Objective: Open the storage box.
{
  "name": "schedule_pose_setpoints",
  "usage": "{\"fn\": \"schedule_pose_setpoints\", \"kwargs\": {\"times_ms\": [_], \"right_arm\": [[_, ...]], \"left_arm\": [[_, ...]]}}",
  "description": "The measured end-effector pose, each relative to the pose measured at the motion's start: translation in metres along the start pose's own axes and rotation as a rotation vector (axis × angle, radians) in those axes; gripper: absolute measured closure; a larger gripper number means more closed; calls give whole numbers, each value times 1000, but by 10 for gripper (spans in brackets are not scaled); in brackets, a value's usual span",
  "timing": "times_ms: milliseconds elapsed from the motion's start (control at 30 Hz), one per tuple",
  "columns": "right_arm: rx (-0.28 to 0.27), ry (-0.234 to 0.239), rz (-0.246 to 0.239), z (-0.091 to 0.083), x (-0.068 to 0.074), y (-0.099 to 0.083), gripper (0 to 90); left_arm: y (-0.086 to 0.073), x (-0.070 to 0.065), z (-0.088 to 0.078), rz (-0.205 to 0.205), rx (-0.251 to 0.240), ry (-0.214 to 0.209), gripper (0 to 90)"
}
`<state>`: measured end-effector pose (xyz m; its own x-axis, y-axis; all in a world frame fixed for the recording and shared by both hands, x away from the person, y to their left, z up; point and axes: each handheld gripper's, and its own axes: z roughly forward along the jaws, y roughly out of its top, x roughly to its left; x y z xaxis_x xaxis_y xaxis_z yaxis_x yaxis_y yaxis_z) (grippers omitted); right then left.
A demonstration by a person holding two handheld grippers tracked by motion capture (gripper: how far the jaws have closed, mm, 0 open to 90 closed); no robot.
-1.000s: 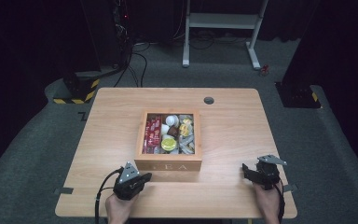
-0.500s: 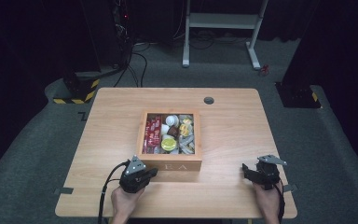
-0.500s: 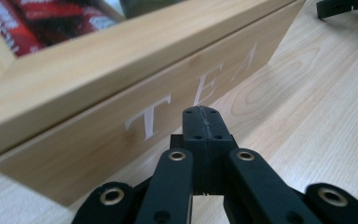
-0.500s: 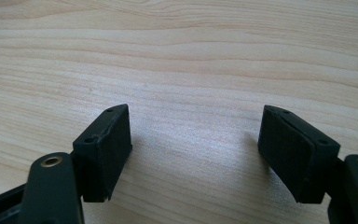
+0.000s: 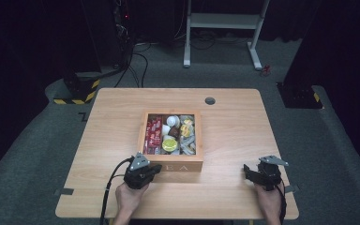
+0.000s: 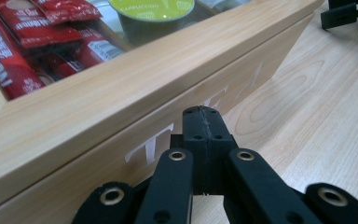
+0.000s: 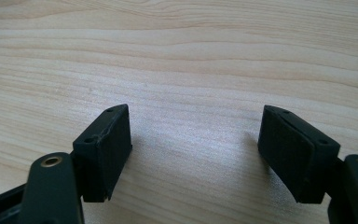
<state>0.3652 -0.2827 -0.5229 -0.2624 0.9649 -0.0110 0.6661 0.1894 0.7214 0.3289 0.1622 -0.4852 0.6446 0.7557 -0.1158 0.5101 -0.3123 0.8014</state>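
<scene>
Centrally on the light wooden table (image 5: 229, 136) stands a wooden tea box (image 5: 172, 165) with a window in its lid, its near wall carrying pale lettering "TEA". Through the window, red Nescafé sachets (image 5: 153, 135) fill the left compartments; a green-lidded cappuccino capsule (image 5: 169, 144) sits near the middle, with a white capsule (image 5: 172, 120), a yellow-marked item (image 5: 185, 128) and pale wrapped sachets (image 5: 187, 143) toward the right. Left gripper (image 5: 155, 168), held in the person's left hand (image 5: 129, 197), lies at the box's near-left corner; in the left gripper view (image 6: 204, 110) its jaws are pressed fully together with nothing between them, the tips just short of or touching the lettered wall (contact cannot be told), below the first letter. Right gripper (image 5: 246, 170), held in the right hand (image 5: 268, 199), rests near the table's near-right corner, well apart from the box; in the right gripper view (image 7: 193, 135) its jaws are spread wide over bare wood grain and grasp nothing. A round grey grommet (image 5: 210, 101) sits at the table's far edge. Beyond the table, on the grey carpet, are black cables (image 5: 138, 63) and a white metal frame (image 5: 225, 21).
</scene>
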Motion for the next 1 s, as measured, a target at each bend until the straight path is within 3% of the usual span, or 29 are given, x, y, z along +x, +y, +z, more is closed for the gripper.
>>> {"fn": "schedule_pose_setpoints", "kwargs": {"times_ms": [267, 400, 1000], "right_arm": [[0, 1, 1, 0, 0, 0, 258], [1, 1, 1, 0, 0, 0, 258], [0, 0, -1, 0, 0, 0, 256]], "left_arm": [[3, 0, 1, 2, 0, 9, 900], [6, 0, -2, -20, -23, 5, 900], [9, 0, -3, -24, -15, 7, 900]]}}
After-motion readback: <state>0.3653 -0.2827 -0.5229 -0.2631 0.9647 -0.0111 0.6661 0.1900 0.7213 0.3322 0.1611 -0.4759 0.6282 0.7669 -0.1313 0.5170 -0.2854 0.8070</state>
